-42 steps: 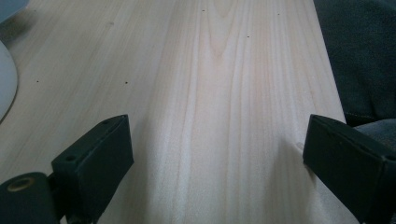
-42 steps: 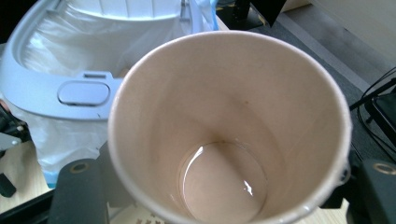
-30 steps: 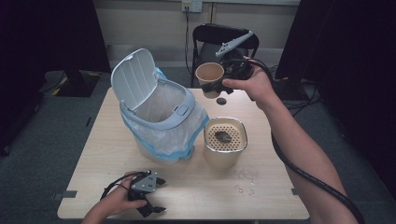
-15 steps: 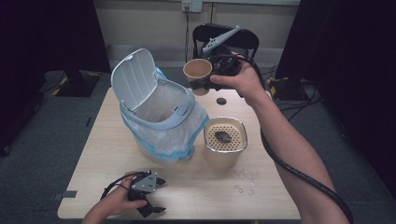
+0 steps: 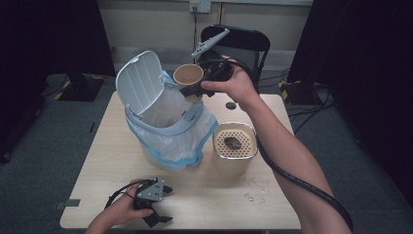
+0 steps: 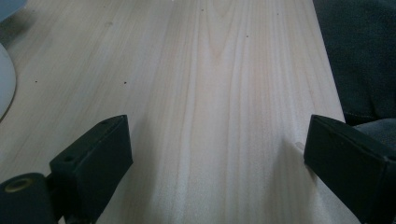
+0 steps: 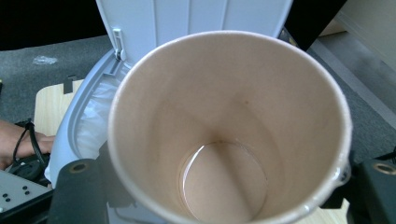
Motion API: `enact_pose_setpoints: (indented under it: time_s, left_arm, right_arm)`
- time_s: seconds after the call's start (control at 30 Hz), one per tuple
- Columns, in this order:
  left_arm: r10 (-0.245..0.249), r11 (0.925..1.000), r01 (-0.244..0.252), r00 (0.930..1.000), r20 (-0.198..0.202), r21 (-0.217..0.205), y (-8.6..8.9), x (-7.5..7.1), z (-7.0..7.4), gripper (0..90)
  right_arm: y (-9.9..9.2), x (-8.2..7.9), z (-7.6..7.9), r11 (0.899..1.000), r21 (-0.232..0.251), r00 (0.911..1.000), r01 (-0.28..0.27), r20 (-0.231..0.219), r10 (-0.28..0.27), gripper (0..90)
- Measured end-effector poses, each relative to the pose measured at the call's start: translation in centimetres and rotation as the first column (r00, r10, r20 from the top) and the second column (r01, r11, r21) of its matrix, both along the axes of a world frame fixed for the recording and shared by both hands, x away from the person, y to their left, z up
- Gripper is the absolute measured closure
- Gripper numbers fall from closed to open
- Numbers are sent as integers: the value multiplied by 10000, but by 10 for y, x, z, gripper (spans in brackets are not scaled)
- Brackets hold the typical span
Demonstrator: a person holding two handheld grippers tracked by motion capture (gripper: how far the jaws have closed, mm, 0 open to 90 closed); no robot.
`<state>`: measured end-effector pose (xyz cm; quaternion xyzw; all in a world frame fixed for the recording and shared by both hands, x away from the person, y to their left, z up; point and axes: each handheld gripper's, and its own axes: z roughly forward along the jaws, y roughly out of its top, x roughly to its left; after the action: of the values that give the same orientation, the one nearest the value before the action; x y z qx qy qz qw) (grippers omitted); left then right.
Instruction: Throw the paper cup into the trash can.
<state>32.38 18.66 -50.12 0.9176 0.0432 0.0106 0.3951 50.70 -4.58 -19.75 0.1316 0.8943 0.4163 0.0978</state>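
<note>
My right gripper (image 5: 196, 88) is shut on a brown paper cup (image 5: 189, 75) and holds it in the air, just over the back rim of the white bin (image 5: 160, 131). The bin's lid (image 5: 139, 80) stands open, and a clear bag with a blue edge lines it. In the right gripper view the cup (image 7: 224, 140) is clamped between the jaws with its mouth facing the camera, and the bin's lid (image 7: 196, 18) is behind it. My left gripper (image 5: 158, 207) rests on the table near the front edge. Its jaws (image 6: 215, 154) stand wide apart over bare wood.
A beige canister (image 5: 234, 146) with a perforated top and a dark lump on it stands right of the bin. A small black cap (image 5: 231, 105) lies behind it. A black chair (image 5: 243, 41) is beyond the wooden table (image 5: 97, 185). Small scraps (image 5: 255, 187) lie front right.
My right hand has carried the cup to the left, from beside the bin to over its back rim. The left gripper has stayed where it was.
</note>
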Motion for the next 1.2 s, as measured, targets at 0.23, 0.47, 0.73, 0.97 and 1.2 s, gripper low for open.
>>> enact_pose_setpoints:
  time_s: [0.23, 0.47, 0.73, 0.97, 1.2]
  left_arm:
    - [4, 10000, -4, 10000, -5, 6, 0, 0, 0, 70]
    - [-7, 10000, 7, 10000, -11, -14, 0, 0, 0, 70]
    - [3, 10000, -3, 10000, -16, 26, 0, 0, 0, 69]
    - [8, 10000, -8, 10000, -17, 18, 0, 0, 0, 68]
    - [-1, 10000, 1, 10000, -13, 25, 0, 0, 0, 68]
  right_arm:
    - [12, 0, -3, 9998, 131, 9998, -171, -49, 172, 274]
    - [27, 2, -13, 9991, 249, 9992, -335, -221, 341, 273]
    - [38, 6, -21, 9981, 347, 9980, -502, -354, 514, 272]
    - [47, 9, -28, 9975, 479, 9976, -526, -432, 547, 269]
    - [54, 12, -38, 9962, 754, 9959, -441, -749, 498, 136]
